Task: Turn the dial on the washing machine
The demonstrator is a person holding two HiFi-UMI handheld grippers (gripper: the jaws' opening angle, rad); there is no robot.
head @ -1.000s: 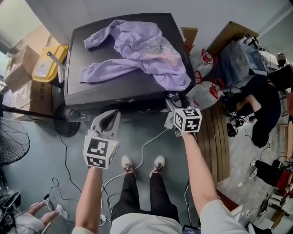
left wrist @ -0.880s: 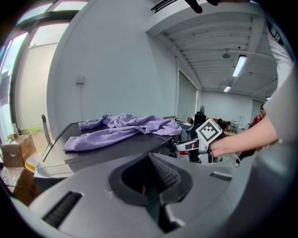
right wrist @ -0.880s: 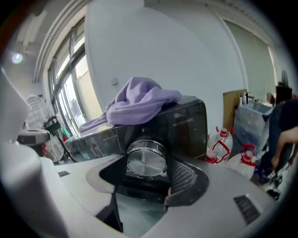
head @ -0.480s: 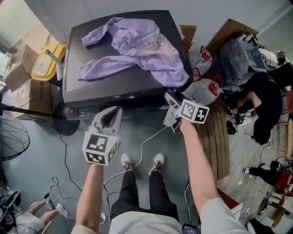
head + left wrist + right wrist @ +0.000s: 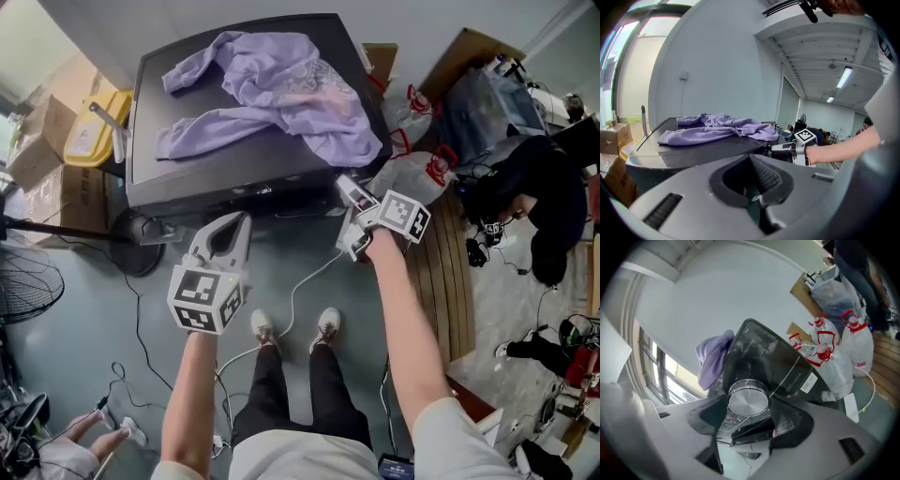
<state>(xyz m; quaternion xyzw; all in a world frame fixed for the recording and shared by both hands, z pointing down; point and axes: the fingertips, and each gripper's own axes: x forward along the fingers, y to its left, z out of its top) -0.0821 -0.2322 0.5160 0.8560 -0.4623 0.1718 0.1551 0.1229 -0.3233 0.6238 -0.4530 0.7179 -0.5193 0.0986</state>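
One dial (image 5: pixel 748 401), nearby label (image 5: pixel 809 382) apparently unreadable

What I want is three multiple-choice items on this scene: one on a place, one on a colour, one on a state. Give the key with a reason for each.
1. Where does the purple garment lie?
A. on the floor
B. on top of the washing machine
C. in a cardboard box

2. What colour is the face of the dial?
A. silver
B. red
C. yellow

3. How do the left tongs stand?
A. shut on the garment
B. wide open
C. shut, holding nothing

Key:
1 B: the head view shows it spread over the machine's dark lid.
2 A: the right gripper view shows brushed metal between the right tongs.
3 C: the left gripper view shows the tips meeting with nothing between them.
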